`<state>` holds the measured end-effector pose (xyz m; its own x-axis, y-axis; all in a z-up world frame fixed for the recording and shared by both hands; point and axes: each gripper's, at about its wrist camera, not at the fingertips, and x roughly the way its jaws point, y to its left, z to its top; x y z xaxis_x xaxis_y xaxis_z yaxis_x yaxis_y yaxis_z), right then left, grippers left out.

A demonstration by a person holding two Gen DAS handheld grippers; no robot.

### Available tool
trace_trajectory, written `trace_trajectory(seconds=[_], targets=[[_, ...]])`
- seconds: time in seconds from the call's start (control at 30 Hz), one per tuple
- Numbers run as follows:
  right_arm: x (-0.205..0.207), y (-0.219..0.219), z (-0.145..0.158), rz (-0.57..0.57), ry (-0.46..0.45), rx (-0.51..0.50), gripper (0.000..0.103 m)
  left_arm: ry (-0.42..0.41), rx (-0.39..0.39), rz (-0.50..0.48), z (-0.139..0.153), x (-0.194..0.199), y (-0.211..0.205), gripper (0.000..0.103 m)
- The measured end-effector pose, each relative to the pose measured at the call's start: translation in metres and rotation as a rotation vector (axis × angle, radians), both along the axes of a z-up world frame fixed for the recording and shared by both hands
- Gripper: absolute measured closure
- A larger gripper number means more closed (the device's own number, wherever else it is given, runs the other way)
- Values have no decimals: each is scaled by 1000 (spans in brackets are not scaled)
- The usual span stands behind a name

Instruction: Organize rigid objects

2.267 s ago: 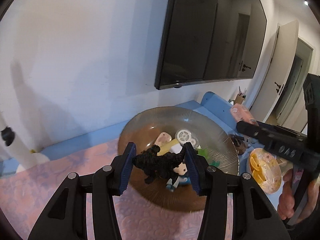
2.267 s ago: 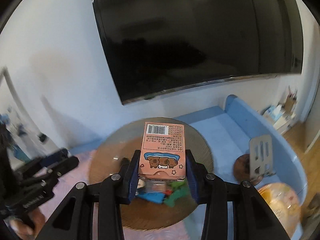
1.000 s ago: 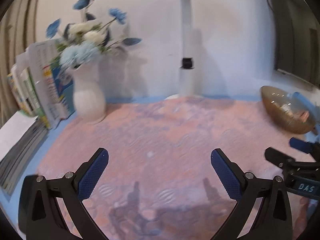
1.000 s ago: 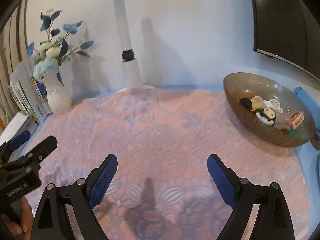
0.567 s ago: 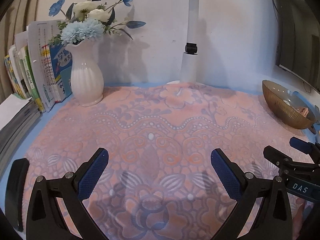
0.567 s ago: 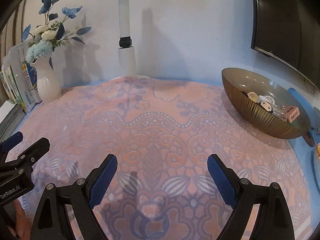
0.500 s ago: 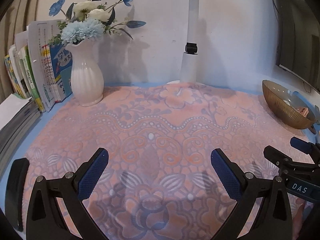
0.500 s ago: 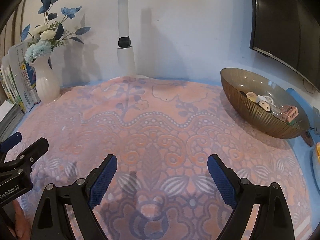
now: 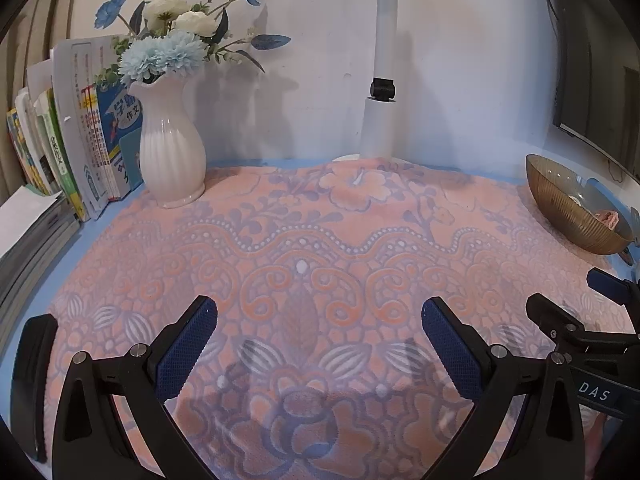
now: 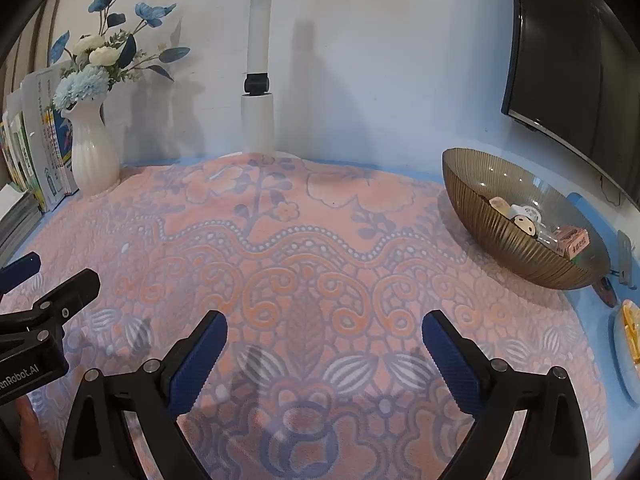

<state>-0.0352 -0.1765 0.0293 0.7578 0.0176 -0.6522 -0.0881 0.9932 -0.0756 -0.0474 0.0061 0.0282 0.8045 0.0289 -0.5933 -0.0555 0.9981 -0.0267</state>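
Both empty now: left tool point(image 9: 320, 320) spread wide over bare patterned cloth point(image 9: 304, 240), right tool point(image 10: 324, 332) likewise with jaws opening and nothing between them, where moments ago a black figure and a pink box point(image 10: 574, 242) sat gripped above the bowl point(image 10: 500, 236). Pulled back from that bowl at the worktop's right edge, toys inside, so probably finished. Hard to make out the black figure behind the rim; bowl cut off in the left view.

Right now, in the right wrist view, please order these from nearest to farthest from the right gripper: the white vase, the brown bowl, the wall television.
1. Brown bowl: on the cloth, right of the right gripper.
2. White vase: far left, beside the books.
3. Wall television: upper right, on the wall beyond the bowl.
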Motion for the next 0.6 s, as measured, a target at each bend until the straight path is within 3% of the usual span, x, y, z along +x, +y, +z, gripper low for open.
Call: trace_trajectory(seconds=[0.47, 0.6], targets=[[1, 2, -1, -2, 3, -10, 1, 13, 0, -8, -2, 2, 1, 1], [1, 2, -1, -1, 3, -9, 0, 49, -4, -12, -5, 7, 2, 1]])
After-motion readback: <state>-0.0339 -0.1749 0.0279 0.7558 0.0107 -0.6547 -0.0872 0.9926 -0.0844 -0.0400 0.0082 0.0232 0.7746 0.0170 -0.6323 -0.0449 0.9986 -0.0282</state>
